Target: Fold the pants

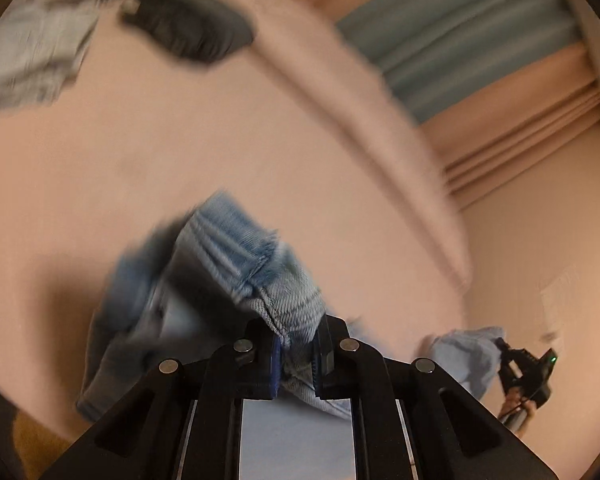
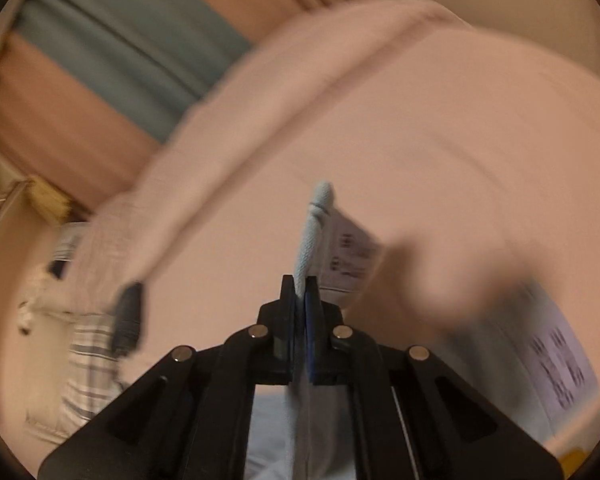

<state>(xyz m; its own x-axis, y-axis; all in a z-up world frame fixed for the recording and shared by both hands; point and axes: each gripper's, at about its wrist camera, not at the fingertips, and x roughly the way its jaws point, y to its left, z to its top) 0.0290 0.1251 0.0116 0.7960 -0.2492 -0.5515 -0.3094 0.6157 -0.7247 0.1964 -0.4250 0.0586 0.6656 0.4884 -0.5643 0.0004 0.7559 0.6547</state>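
The pants are light blue jeans. My left gripper is shut on a hemmed, frayed edge of them and holds it above a pale pink bed; the rest hangs down, blurred. My right gripper is shut on a thin light blue edge of the jeans, with white printed labels beside it. The right gripper also shows far off in the left wrist view, holding light blue cloth.
A dark grey garment and a plaid cloth lie at the bed's far side. A pink blanket fold runs along the bed. Blue and pink curtains hang behind. A plaid cloth also shows in the right view.
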